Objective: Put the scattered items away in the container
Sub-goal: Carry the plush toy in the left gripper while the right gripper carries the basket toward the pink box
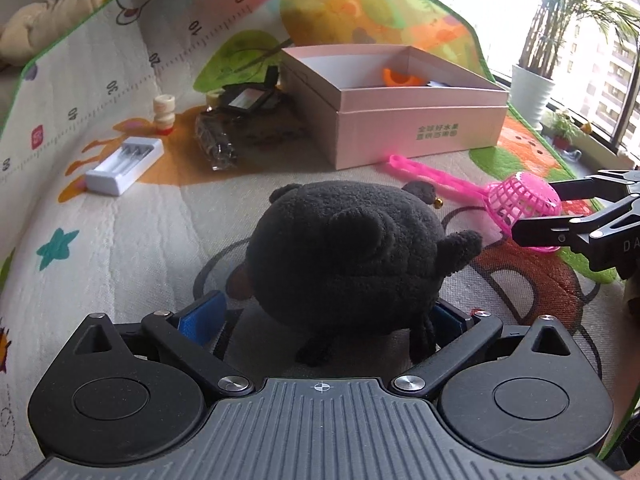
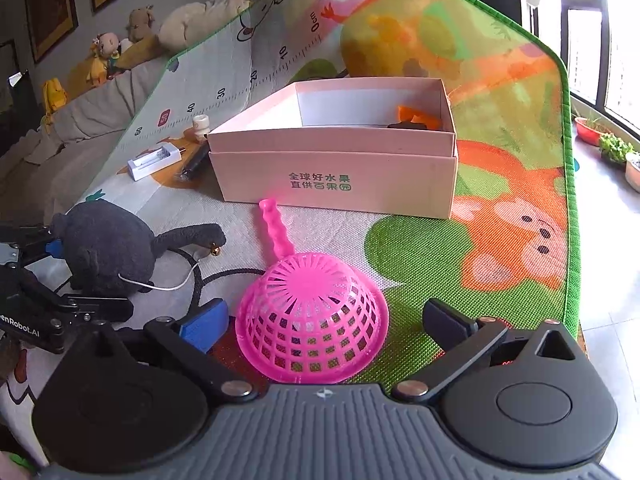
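Lying on the play mat (image 1: pixel 120 240), the black plush toy (image 1: pixel 352 248) sits between the spread fingers of the left hand-held gripper (image 1: pixel 324 320). Rightward, the right hand-held gripper (image 2: pixel 324 326) straddles the upturned pink strainer (image 2: pixel 312 320), unpinched, before the pink box (image 2: pixel 336 168).

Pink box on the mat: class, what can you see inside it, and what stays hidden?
Inside the pink box lie an orange piece and something dark beside it. The near wall hides the floor and anything else there.
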Available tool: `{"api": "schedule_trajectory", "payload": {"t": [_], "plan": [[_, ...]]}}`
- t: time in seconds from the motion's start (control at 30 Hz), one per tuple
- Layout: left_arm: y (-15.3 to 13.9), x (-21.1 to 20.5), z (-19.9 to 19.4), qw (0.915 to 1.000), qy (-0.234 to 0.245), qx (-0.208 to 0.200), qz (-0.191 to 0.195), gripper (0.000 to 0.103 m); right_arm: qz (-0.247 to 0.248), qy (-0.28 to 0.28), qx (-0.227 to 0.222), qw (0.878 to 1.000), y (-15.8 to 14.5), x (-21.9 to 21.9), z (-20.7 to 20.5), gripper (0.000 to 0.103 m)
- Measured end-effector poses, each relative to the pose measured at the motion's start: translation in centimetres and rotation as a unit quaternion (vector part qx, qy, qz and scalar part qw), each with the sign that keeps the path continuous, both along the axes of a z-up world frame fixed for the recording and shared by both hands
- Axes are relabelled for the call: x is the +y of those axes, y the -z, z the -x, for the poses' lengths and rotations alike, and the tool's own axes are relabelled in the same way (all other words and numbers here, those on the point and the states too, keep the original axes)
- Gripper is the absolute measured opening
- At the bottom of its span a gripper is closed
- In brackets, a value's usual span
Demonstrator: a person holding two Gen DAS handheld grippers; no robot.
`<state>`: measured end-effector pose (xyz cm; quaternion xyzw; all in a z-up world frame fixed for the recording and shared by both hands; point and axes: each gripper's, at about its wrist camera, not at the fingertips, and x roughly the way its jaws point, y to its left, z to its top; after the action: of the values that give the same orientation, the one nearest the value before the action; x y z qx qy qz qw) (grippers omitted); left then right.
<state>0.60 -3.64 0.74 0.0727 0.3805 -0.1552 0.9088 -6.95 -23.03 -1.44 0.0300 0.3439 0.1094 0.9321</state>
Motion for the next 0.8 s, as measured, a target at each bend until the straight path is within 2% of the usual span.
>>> {"api": "schedule_trajectory", "payload": {"t": [0.5, 0.8], "plan": [[0.0, 0.1, 0.1, 1.0000, 0.000, -0.005, 0.004, 0.103, 0.053, -0.017, 0.015, 0.998, 0.1, 1.2, -0.4, 0.103], [0.1, 0.0, 0.8, 0.9997, -0.002, -0.023, 0.009, 0.103, 0.054, -0.042, 0.004, 0.998, -0.2, 1.5, 0.1, 0.103]]}}
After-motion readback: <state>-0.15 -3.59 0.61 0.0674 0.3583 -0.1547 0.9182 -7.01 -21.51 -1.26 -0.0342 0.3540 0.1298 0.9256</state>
